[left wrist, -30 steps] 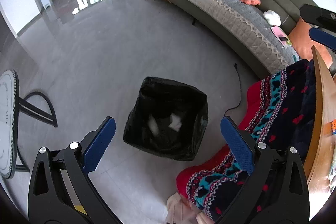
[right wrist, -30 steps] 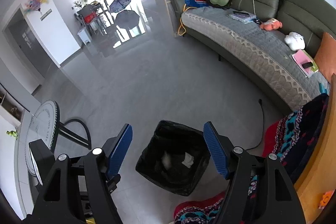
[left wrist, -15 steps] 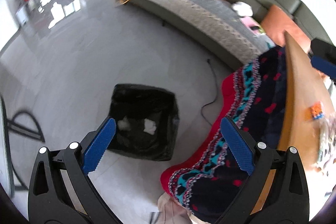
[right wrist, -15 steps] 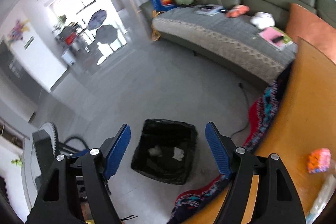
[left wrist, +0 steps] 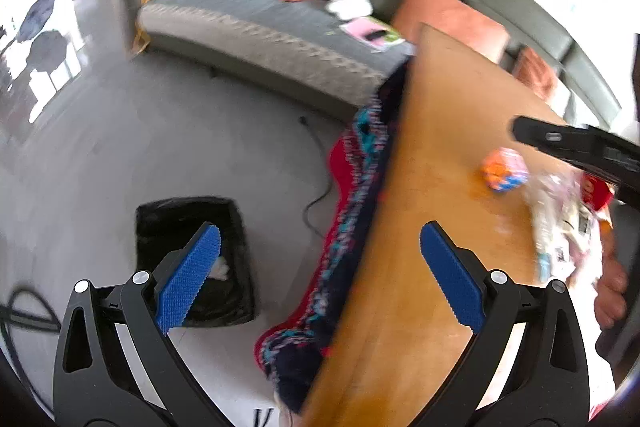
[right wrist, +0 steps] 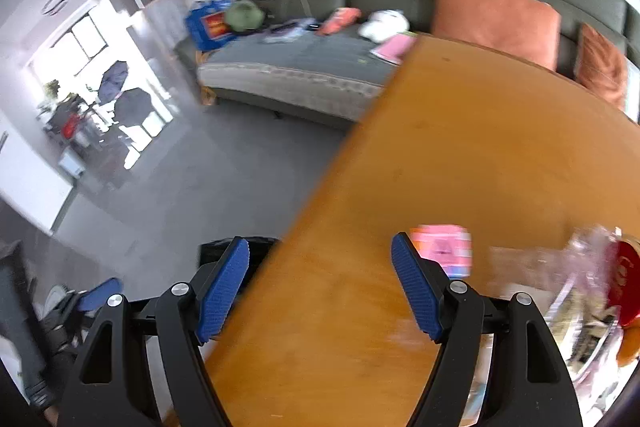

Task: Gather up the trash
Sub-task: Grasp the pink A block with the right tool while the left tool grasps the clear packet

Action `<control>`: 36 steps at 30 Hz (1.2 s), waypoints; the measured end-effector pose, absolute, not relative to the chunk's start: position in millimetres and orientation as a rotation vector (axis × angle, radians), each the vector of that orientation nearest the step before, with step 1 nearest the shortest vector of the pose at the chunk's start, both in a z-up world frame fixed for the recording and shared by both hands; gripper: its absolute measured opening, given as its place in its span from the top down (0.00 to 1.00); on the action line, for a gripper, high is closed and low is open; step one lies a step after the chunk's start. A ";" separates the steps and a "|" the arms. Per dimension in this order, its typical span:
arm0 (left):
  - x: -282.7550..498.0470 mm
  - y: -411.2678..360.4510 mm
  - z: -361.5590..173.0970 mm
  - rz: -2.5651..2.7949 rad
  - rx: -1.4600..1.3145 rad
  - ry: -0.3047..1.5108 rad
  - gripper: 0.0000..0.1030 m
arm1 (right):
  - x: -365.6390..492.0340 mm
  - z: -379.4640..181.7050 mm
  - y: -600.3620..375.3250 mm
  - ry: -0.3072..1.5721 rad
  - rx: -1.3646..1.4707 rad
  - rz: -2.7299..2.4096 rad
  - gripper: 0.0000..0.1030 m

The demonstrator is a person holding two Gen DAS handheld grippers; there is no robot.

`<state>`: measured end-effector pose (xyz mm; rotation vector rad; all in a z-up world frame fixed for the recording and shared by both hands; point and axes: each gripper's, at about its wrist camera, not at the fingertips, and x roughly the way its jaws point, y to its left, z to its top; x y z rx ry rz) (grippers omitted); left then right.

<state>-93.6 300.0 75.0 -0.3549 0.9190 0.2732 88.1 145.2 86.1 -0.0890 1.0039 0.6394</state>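
Worktop (right wrist: pixel 460 163) of orange wood carries the trash: a clear wrapper heap (right wrist: pixel 580 307) at its right end, a small pink packet (right wrist: pixel 442 251) beside that. Left tool (left wrist: pixel 320 271) and right tool (right wrist: pixel 320 287) hang spread, empty, above its near edge.

near half of the tabletop (right wrist: pixel 460 155) is bare wood, wide open lane in from its left edge. clutter sits only at the right end: pink-orange packet (right wrist: pixel 442 250) just past the right tongs (right wrist: pixel 320 287), then a heap of clear wrappers (right wrist: pixel 576 291) with a red can (right wrist: pixel 626 283) touching it, blurred. left tongs (left wrist: pixel 316 275) straddle the tabletop edge, nothing between the pads. patterned blanket (left wrist: pixel 356 187) hangs down that edge, narrowing the gap to the black-lined bin (left wrist: pixel 192 255) on the floor. bin mouth is open from above, white scraps inside. cable (left wrist: pixel 316 187) snakes over the floor between bin and blanket. sofa (left wrist: pixel 280 27) blocks the far side.
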 end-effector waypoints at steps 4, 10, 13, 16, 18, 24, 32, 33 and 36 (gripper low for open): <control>-75.1 266.5 76.5 0.212 -0.301 0.930 0.06 | 109.7 66.7 119.1 1.039 -0.104 0.579 0.28; -52.9 233.2 66.5 0.180 -0.262 0.970 0.06 | 125.5 37.1 116.7 1.107 -0.161 0.559 0.28; -45.9 228.0 62.5 0.177 -0.266 0.989 0.06 | 135.7 26.2 120.1 1.132 -0.192 0.555 0.33; -40.4 222.4 59.1 0.177 -0.260 1.009 0.06 | 144.0 15.8 123.4 1.171 -0.237 0.549 0.60; -36.1 215.5 59.7 0.170 -0.255 1.014 0.06 | 143.1 20.5 117.1 1.149 -0.227 0.565 0.60; -22.2 183.7 67.6 0.109 -0.206 1.012 0.06 | 129.5 57.5 81.0 1.063 -0.158 0.607 0.60; -7.5 122.6 73.6 -0.020 -0.135 0.999 0.06 | 124.5 101.9 22.5 0.987 -0.096 0.575 0.60; -6.1 116.2 73.3 -0.036 -0.128 1.001 0.06 | 123.7 105.4 18.6 0.983 -0.091 0.569 0.60; -2.1 90.4 69.0 -0.073 -0.099 1.009 0.06 | 123.4 114.8 -2.8 0.965 -0.066 0.556 0.60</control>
